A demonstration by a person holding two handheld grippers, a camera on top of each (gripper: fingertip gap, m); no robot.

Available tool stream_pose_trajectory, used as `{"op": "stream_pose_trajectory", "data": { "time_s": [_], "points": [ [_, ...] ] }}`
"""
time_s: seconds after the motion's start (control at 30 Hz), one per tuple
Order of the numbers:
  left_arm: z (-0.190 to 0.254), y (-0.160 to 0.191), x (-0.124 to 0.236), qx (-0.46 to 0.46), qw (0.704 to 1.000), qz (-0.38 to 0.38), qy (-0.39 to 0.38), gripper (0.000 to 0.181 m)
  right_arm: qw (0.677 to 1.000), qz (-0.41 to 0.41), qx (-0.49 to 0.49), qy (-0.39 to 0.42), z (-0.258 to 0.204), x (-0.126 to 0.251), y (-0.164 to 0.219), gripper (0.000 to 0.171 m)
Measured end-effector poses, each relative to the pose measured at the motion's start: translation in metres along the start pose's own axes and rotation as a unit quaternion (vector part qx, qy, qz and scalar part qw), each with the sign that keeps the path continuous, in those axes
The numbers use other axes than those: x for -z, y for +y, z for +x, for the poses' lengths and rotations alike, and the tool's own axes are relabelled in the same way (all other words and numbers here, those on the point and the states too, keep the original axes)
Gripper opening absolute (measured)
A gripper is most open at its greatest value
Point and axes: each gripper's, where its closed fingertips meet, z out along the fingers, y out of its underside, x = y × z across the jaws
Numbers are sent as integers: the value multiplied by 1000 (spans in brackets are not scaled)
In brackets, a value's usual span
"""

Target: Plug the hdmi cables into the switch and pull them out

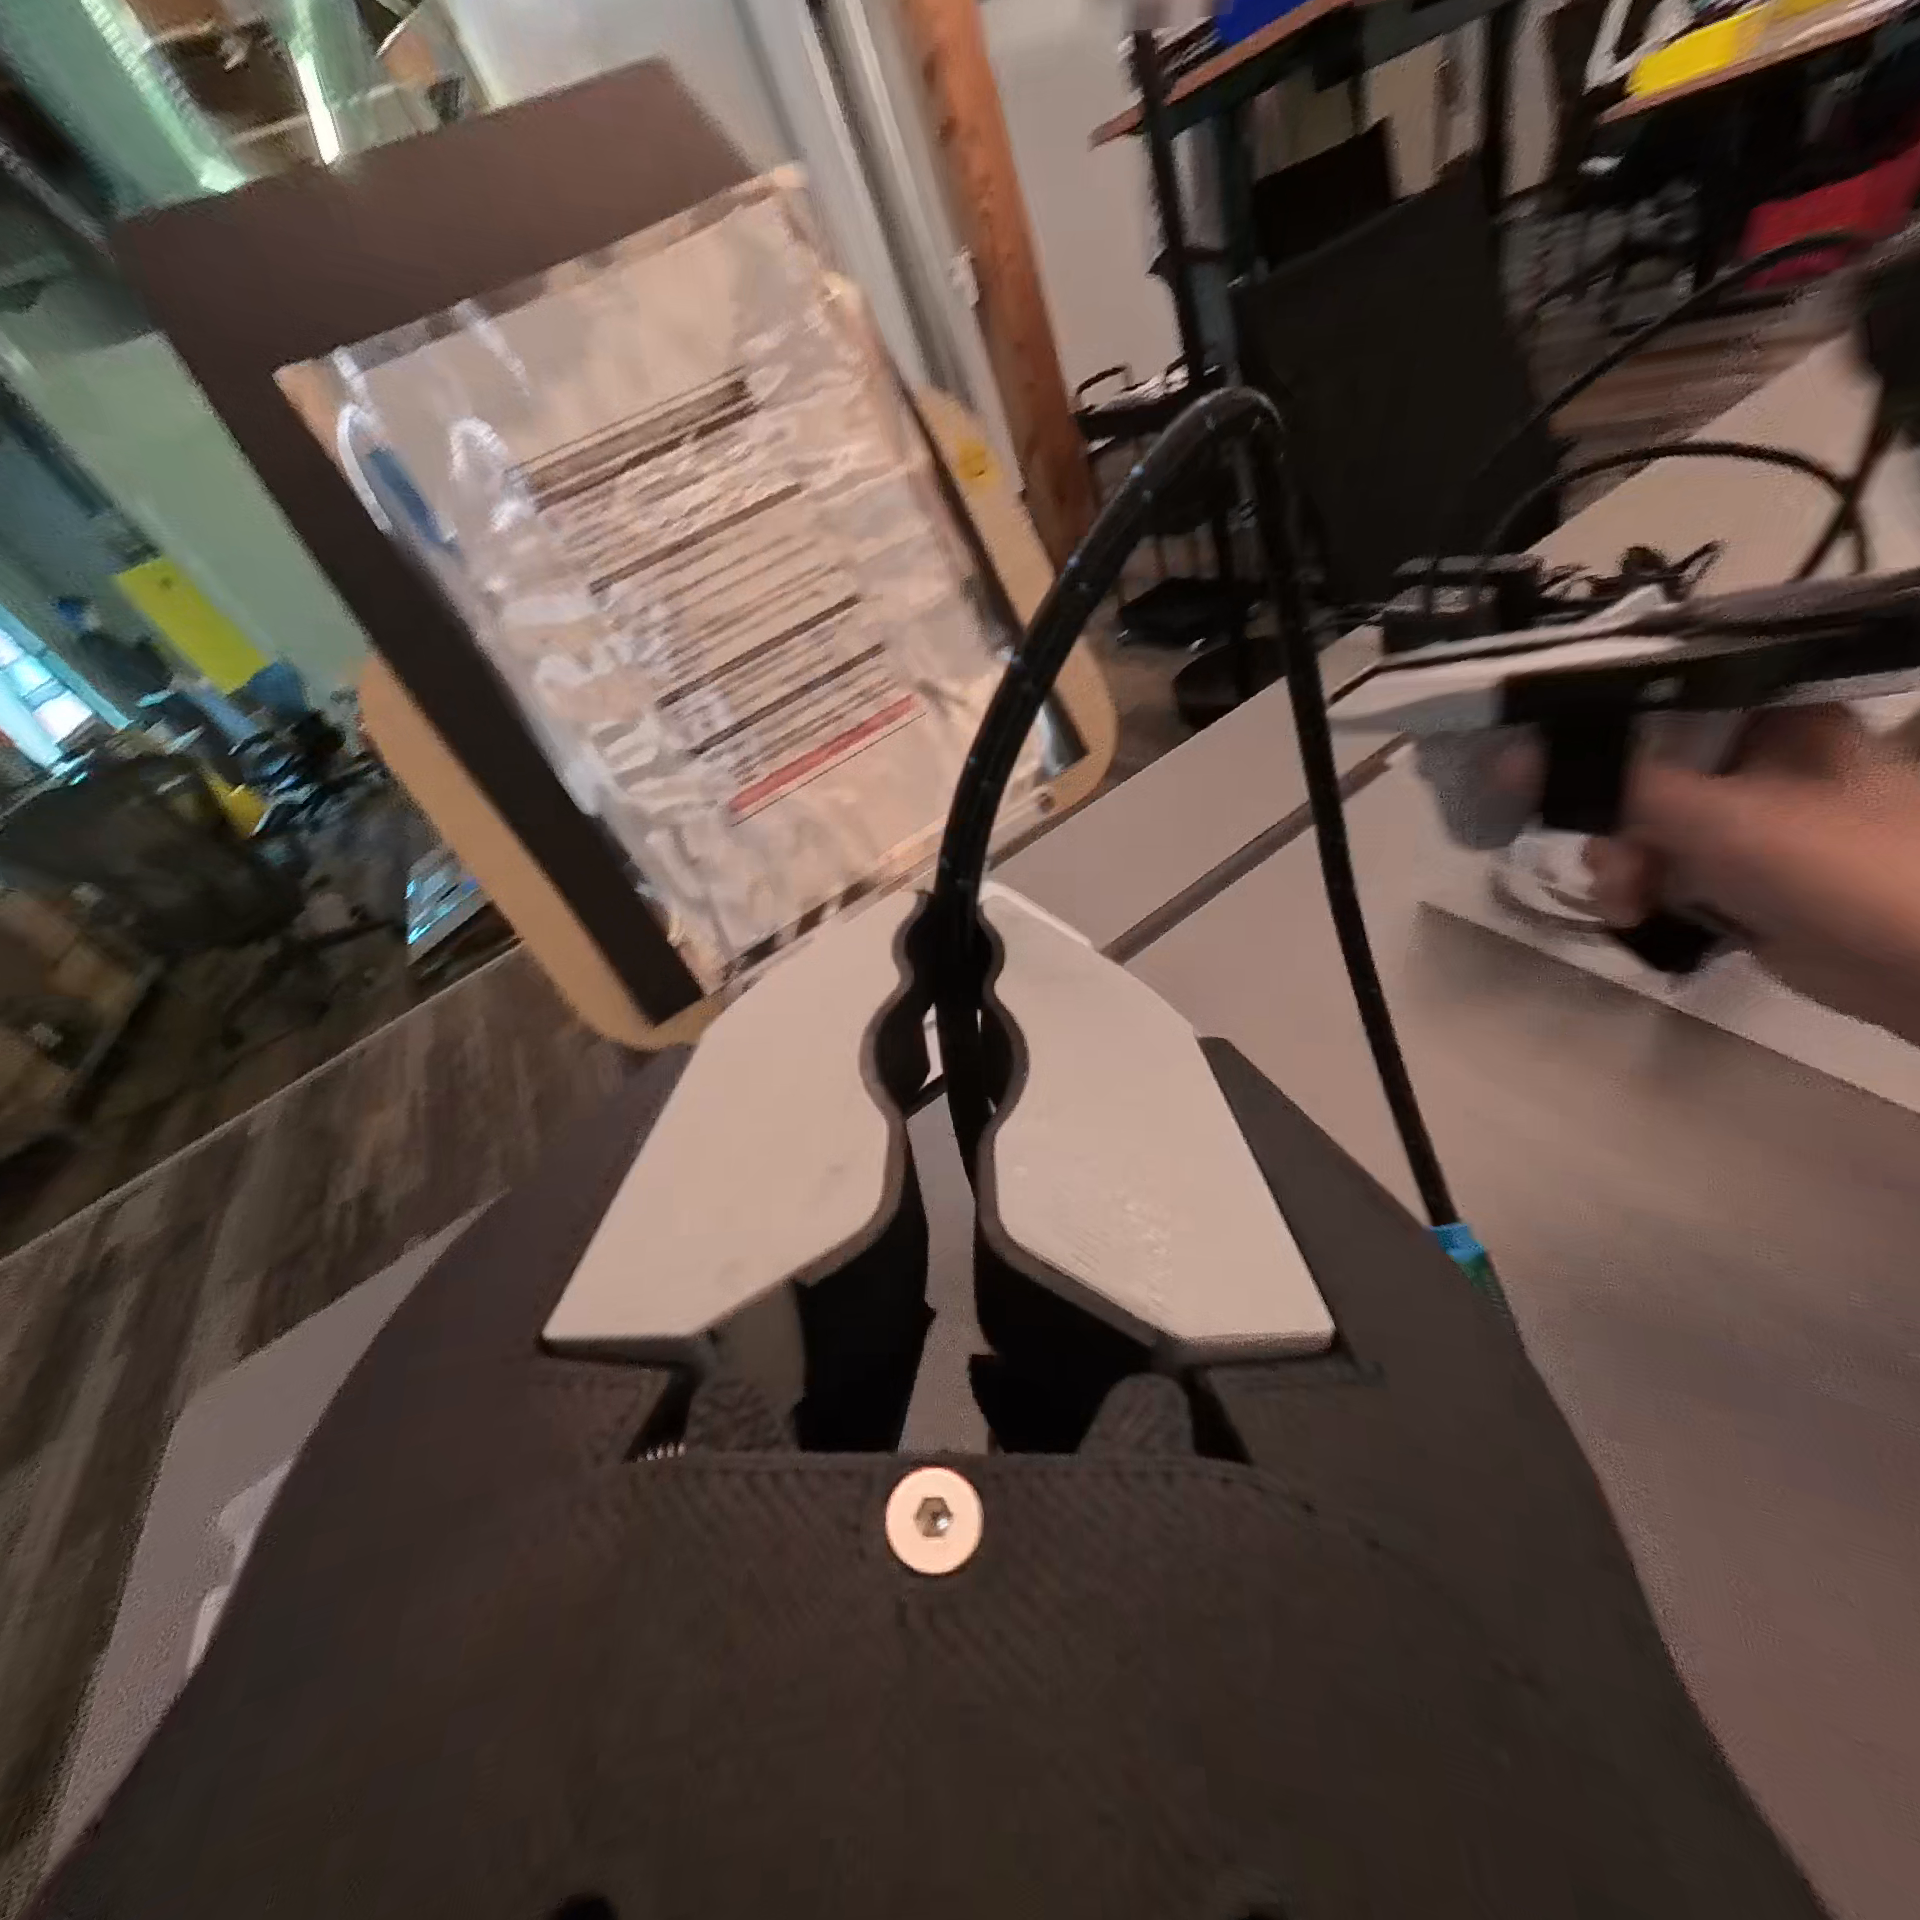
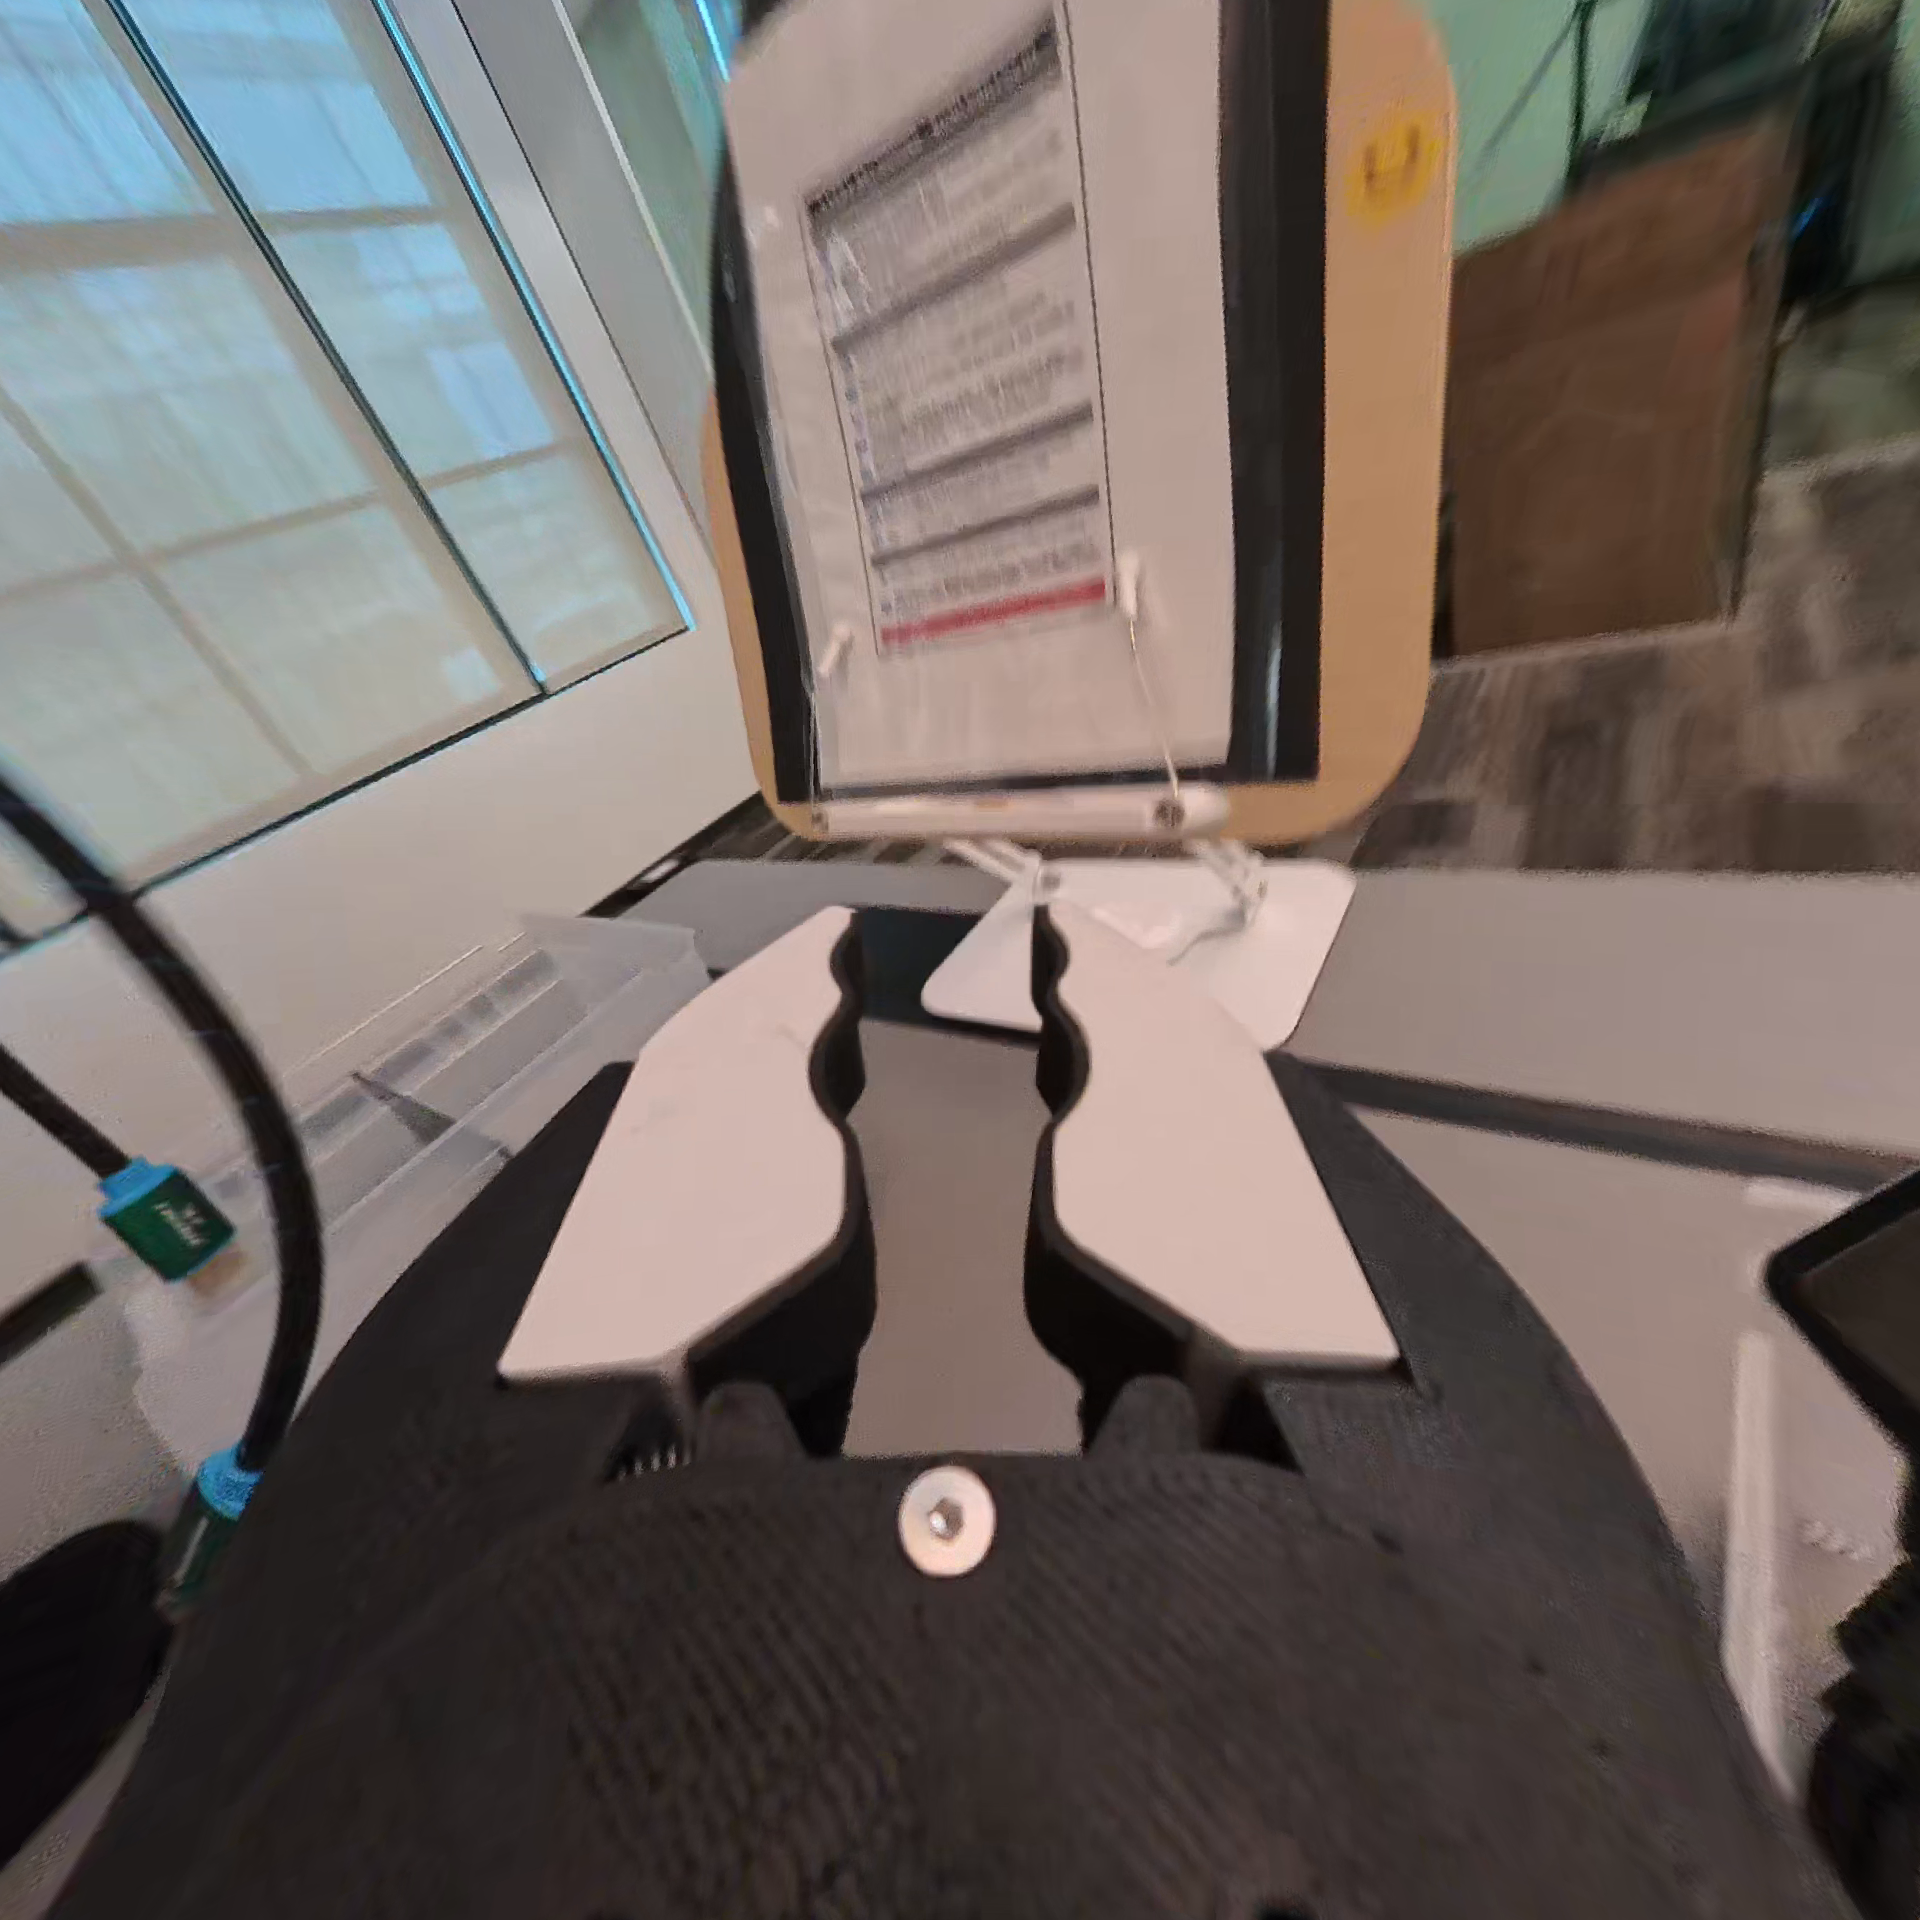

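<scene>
Grey table (image 2: 1558, 997): bore the sign stand (image 2: 1091, 416); switch not identifiable.
Right gripper (image 2: 945, 997): right of stand, fingers apart, empty.
Left gripper (image 1: 951, 997): clamped on black hdmi cable (image 1: 997, 748); looped slack risked snagging.
Green plug (image 2: 171, 1226): left of stand, loose.

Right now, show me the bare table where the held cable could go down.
Bare grey table lies right of the sign stand's white base. Crowded: the left side, with the green plug, looping black cable and clear tray.
</scene>
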Motion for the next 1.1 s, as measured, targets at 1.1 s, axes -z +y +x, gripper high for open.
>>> {"op": "stream_pose_trajectory", "data": {
  "time_s": [1.1],
  "points": [
    [46,-24,43,167,931,40,323,60,918,-53,31,-393,-207,25,15,7]
  ]
}}
